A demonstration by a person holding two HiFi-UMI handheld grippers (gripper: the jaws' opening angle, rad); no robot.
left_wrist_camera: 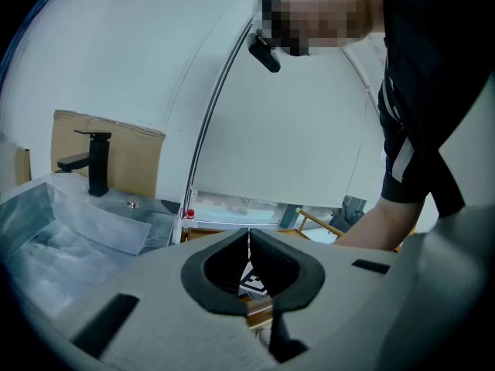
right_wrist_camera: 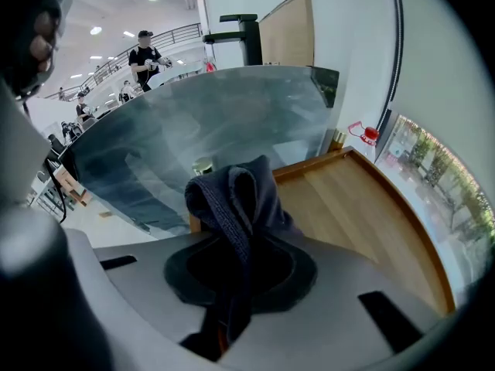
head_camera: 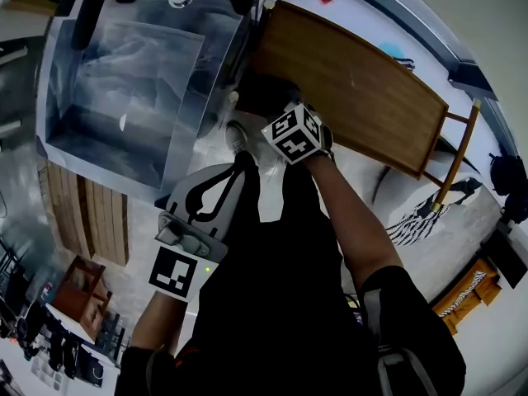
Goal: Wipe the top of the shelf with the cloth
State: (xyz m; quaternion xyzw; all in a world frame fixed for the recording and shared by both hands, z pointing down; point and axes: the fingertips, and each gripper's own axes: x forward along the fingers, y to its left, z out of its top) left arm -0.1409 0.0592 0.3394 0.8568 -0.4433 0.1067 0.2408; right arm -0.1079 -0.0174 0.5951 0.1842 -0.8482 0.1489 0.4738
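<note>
Fingers of the right gripper are clamped on a dark grey-blue cloth. A bunched fold sticks out past the tips & the rest trails back btwn the pads. Head view: that gripper is stretched fwd to the corner of the wooden shelf nearest the sink, w/ the cloth over that corner. Can't tell if the fabric presses on the wood or hangs just above it.

Fingers of the left gripper are together, tips touching, nothing btwn them. It is held near the person's body, short of the shelf, pointing toward it.

Progress, as a judgement: the cloth is in hand & at the shelf top, so pickup is done. Wiping looks to be at its start or early. The cloth sits at one end & the long plank runs away from it, bare & dry-looking, w/ no streaks or damp marks to show which part is covered. Prob. most of the top is left to wipe, incl. the far end & along the raised rim. The sink alongside is wrapped in clear film, w/ a black tap behind.
</note>
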